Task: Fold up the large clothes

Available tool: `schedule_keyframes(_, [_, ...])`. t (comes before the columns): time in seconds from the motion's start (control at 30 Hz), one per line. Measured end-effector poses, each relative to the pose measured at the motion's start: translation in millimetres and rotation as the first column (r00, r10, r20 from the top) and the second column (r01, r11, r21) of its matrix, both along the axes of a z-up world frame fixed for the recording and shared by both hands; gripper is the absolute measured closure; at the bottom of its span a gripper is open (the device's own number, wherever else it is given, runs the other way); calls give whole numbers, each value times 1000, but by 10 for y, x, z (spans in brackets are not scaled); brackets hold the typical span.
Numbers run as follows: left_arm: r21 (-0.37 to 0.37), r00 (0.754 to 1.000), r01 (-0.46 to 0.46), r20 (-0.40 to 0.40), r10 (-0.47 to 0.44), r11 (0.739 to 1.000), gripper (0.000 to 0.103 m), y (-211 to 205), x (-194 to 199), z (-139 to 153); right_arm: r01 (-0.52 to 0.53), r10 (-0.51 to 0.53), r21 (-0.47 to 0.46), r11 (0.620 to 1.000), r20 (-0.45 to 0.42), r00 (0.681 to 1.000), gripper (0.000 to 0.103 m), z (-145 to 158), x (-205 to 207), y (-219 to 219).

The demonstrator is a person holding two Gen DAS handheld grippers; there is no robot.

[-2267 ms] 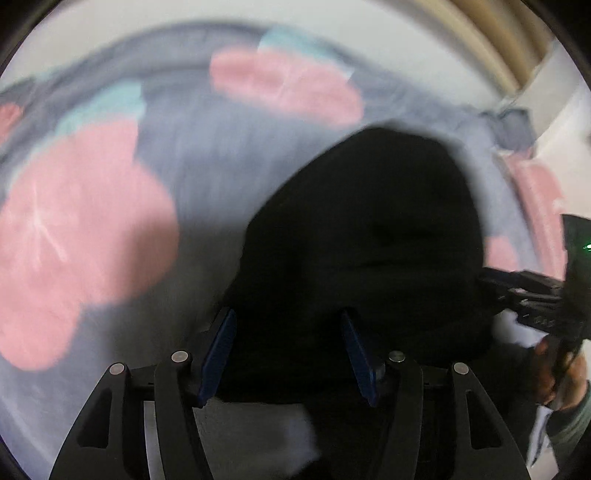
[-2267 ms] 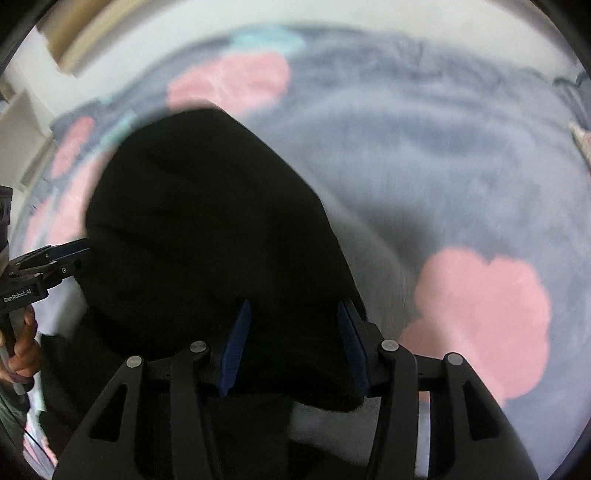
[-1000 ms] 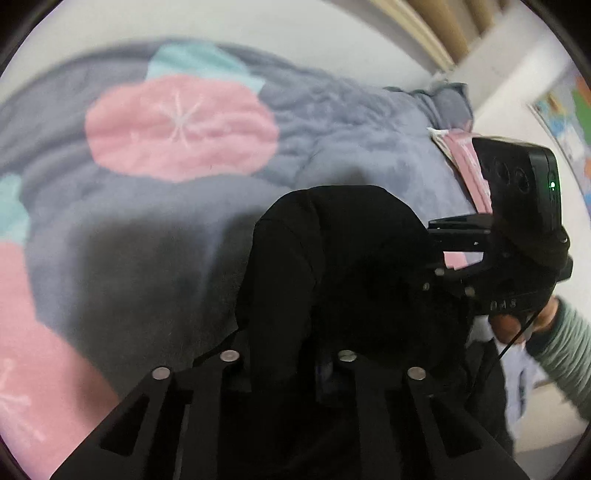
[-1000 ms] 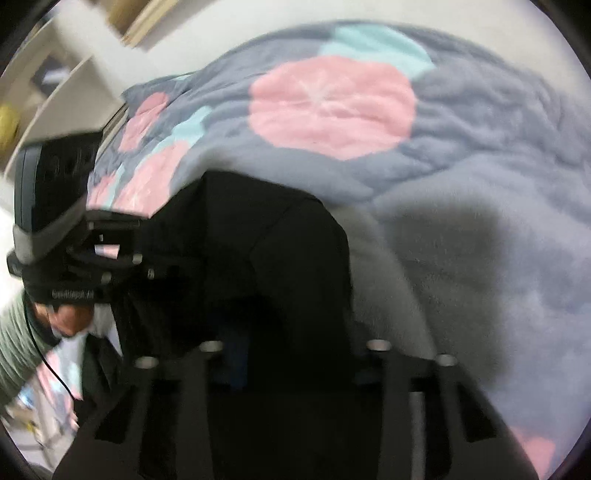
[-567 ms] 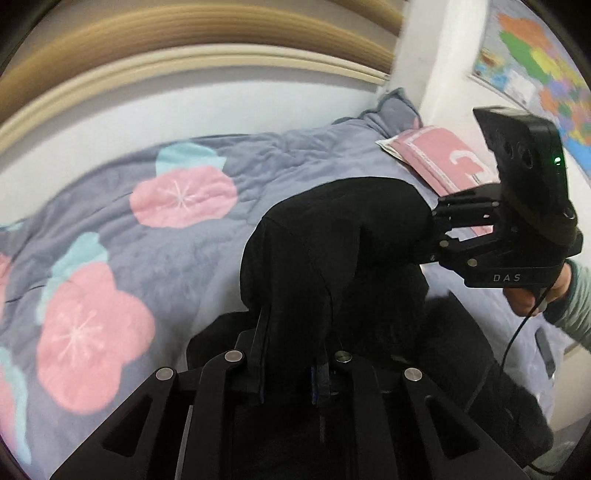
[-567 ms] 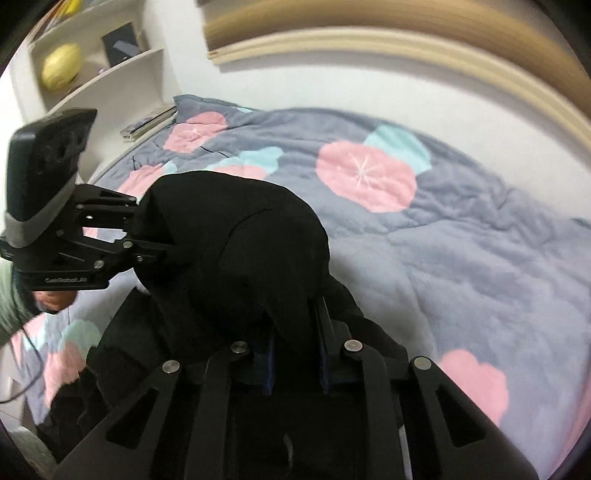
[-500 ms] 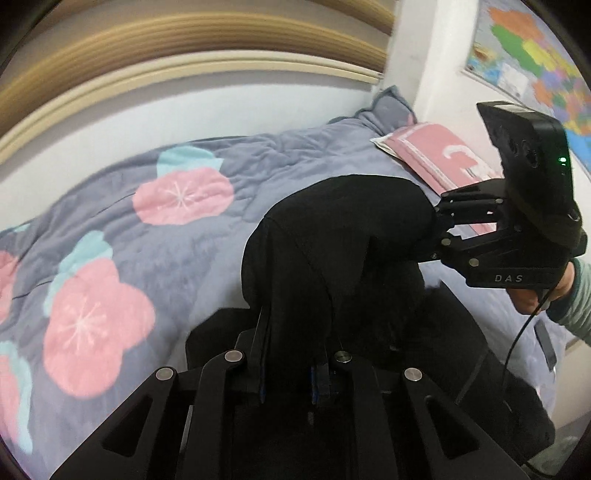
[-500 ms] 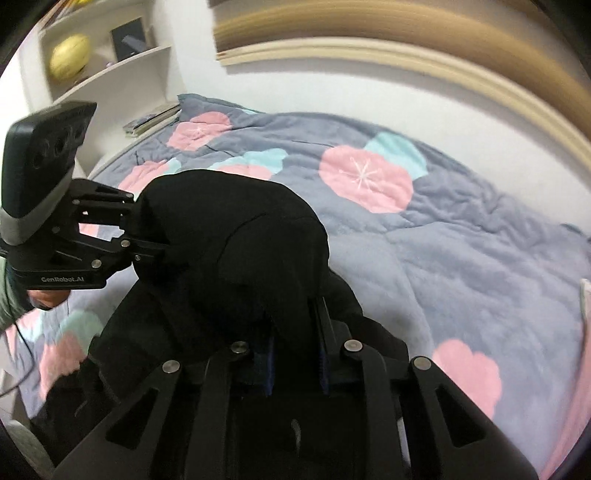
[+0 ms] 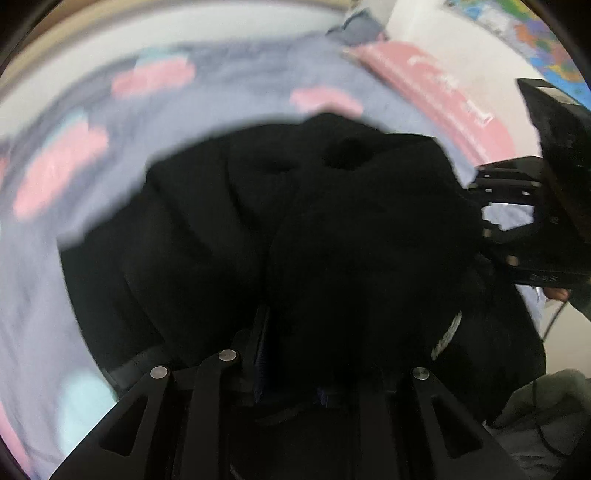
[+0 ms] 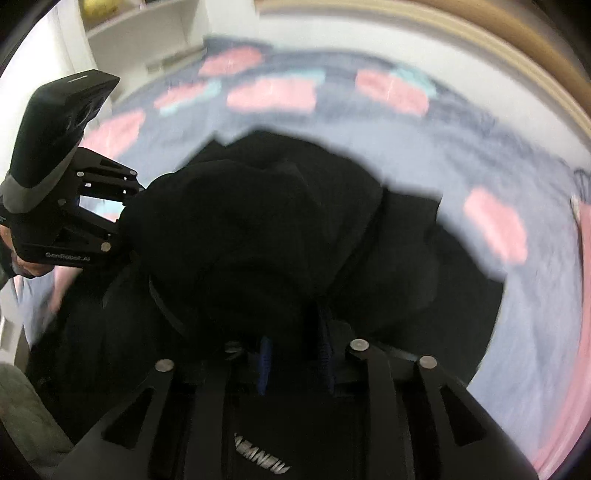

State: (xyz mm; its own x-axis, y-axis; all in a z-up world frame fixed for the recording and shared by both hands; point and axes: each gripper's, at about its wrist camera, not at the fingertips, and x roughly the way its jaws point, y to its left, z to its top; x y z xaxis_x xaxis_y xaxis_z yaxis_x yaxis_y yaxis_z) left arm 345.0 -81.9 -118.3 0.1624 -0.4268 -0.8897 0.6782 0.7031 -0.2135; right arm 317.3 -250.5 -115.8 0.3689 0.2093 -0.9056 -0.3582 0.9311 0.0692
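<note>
A large black garment hangs bunched between both grippers above the bed; it also fills the middle of the right wrist view. My left gripper is shut on the black cloth, its blue pads mostly buried in it. My right gripper is shut on the same garment. The right gripper also shows at the right edge of the left wrist view, and the left gripper shows at the left of the right wrist view. Both views are blurred by motion.
The bed carries a grey blanket with pink and teal flowers. A pink pillow lies at the far right. A white shelf stands beyond the bed's left. A map hangs on the wall.
Both grippers closed on the black garment, lifted it off the bed, and now swing it down and forward, so more of it spreads out in view.
</note>
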Motion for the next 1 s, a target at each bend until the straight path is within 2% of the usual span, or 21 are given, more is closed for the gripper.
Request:
schedule_keyframes(0.07, [21,999,-25,-18,26,999,81,47,-141,-83,15,-14,11,1000,-40,999,75,-65,-90,-3])
schedule_keyframes(0.2, [-32,999,-34,-1,34,999,75,211,-300,319,48,-48,1,999,-21,999,71,220,-126,-126])
schedule_keyframes(0.27, [-61,999,-42,15,43,997,70,337,-286,543,77,-77,6,997,9,997,57,436,-75,-232])
schedule_keyframes(0.3, [-85,998,-52,24,54,995,68,406,-264,660,92,-92,12,996,34,995,54,563,-40,-280])
schedule_keyframes(0.33, [-122,996,-71,38,76,990,66,486,-212,799,107,-108,28,994,60,992,50,698,5,-320])
schedule_keyframes(0.4, [-202,990,-115,55,129,973,64,608,-71,1044,126,-133,77,989,91,987,50,894,126,-357])
schedule_keyframes(0.53, [-252,976,-189,58,210,949,64,578,207,1212,168,-189,187,968,104,976,49,1081,482,-338])
schedule_keyframes(0.6, [-241,975,-210,27,223,948,64,455,375,1102,195,-211,203,960,63,975,49,976,719,-243])
schedule_keyframes(0.67, [-236,976,-220,-61,211,947,64,228,562,841,225,-226,183,957,-19,974,50,720,883,-152])
schedule_keyframes(0.77, [-181,950,-260,-227,217,949,64,102,693,293,257,-233,115,960,-187,954,50,64,998,-61])
schedule_keyframes(0.83, [-96,927,-273,-291,235,957,64,55,693,-92,259,-235,71,963,-241,942,50,-280,961,-47])
schedule_keyframes(0.9, [-30,919,-255,-320,233,966,63,-12,614,-372,285,-258,61,957,-280,925,49,-624,870,-67])
schedule_keyframes(1.0, [-20,931,-254,-275,239,967,62,-66,539,-445,309,-282,86,947,-239,929,49,-660,799,-102])
